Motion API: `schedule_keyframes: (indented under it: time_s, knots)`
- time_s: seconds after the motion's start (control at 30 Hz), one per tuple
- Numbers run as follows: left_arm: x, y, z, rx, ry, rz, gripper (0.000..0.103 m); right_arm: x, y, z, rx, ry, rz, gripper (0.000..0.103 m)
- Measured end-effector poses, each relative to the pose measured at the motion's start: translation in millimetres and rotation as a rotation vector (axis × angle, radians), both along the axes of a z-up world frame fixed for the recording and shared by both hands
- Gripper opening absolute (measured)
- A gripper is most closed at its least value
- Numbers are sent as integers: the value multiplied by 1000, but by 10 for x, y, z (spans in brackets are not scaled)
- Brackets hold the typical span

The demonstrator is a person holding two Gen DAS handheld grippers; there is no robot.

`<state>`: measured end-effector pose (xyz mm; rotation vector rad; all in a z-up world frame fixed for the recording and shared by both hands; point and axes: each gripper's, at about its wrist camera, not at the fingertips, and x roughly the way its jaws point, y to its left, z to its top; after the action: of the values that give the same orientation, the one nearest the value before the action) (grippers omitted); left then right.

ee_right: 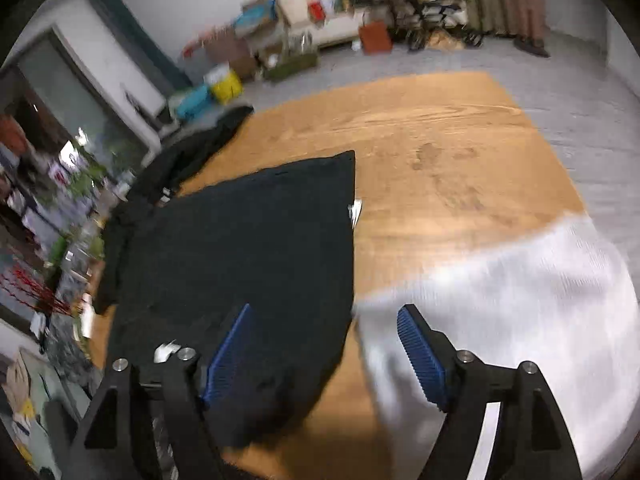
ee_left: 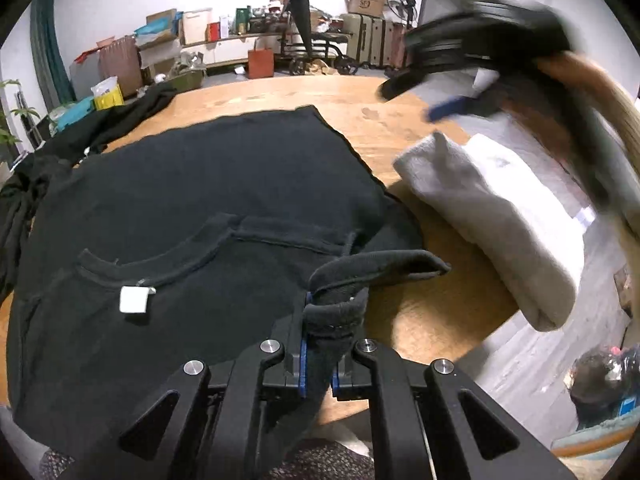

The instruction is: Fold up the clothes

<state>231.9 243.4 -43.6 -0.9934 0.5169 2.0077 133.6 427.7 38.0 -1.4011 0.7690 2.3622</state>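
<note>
A black T-shirt (ee_left: 208, 184) lies spread on the wooden table (ee_left: 280, 92), collar and white label (ee_left: 134, 300) toward me. My left gripper (ee_left: 320, 360) is shut on the shirt's right sleeve (ee_left: 360, 276), lifted a little off the table. My right gripper (ee_right: 324, 344) is open and empty, in the air above the shirt's (ee_right: 248, 248) right edge. In the left wrist view it shows blurred at the upper right (ee_left: 440, 96).
A folded stack of grey and white clothes (ee_left: 492, 208) lies at the table's right edge, and shows white in the right wrist view (ee_right: 512, 300). More black clothes (ee_left: 72, 140) are heaped at the far left. Boxes and suitcases line the far wall.
</note>
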Motion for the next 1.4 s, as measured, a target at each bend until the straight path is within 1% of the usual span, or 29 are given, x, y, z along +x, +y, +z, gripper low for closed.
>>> schedule_keyframes:
  time_s: [0.03,0.1,0.2,0.3,0.43,0.53,0.57,0.6,0.67,0.7,0.73,0.77,0.83,0.93,1.0,1.07,1.13,1.2,1.23,1.3,1.33,1.37,1.4]
  knots:
    - [10,-21,-52,-6,0,-9,8,-127,88,-75,-15,-42,-21,57]
    - [80,10,-56,-11,-4,-33,8,-422,196,-256,-39,-107,14,55]
    - [144,6,-29,-27,-13,-48,8,-718,190,-443,-16,-183,68,55]
    - [151,9,-13,-27,-15,-48,8,-867,179,-559,-21,-205,99,59]
    - [112,14,-16,-21,-33,-40,8,-952,121,-688,-36,-227,133,60]
    - [104,2,10,-8,-31,-33,8,-946,133,-793,-32,-253,143,58]
    - [115,-5,15,-2,-29,-33,8,-937,142,-785,-15,-247,144,55]
    - [122,-8,21,6,-29,-32,8,-930,156,-791,-8,-258,146,52]
    - [149,-16,34,18,-20,-28,8,-900,196,-780,-4,-262,141,27]
    - [166,-28,43,27,-9,-11,8,-886,220,-783,-27,-261,141,20]
    - [181,-42,52,37,1,7,8,-871,246,-787,-55,-261,141,10]
    - [171,-103,92,75,-19,38,8,-872,257,-766,-84,-256,144,6]
    - [150,-227,173,152,-58,99,8,-878,274,-717,-140,-245,152,6]
    - [27,-498,322,231,-57,203,8,-1003,159,-450,-113,-194,190,6]
    - [-115,-705,328,270,-114,284,8,-1146,3,-257,-97,-149,225,6]
    - [-254,-904,254,275,-171,372,8,-1326,-216,-80,-82,-105,271,6]
    - [-366,-1113,140,264,-229,462,8,-1490,-447,-35,-78,-85,320,6]
    - [-447,-1327,18,271,-306,539,8,-1705,-758,-91,-89,-85,375,6]
    - [-474,-1418,-39,273,-340,572,8,-1775,-834,-146,-103,-90,392,6]
    - [-516,-1502,-150,243,-390,599,8,-1991,-1073,-309,-132,-116,426,6]
    - [-527,-1503,-201,224,-413,599,8,-2068,-1166,-398,-129,-133,436,8]
    - [-513,-1499,-246,216,-442,592,8,-2129,-1269,-491,-126,-151,444,13]
    - [-522,-1503,-285,218,-477,594,10,-2170,-1336,-576,-137,-169,436,23]
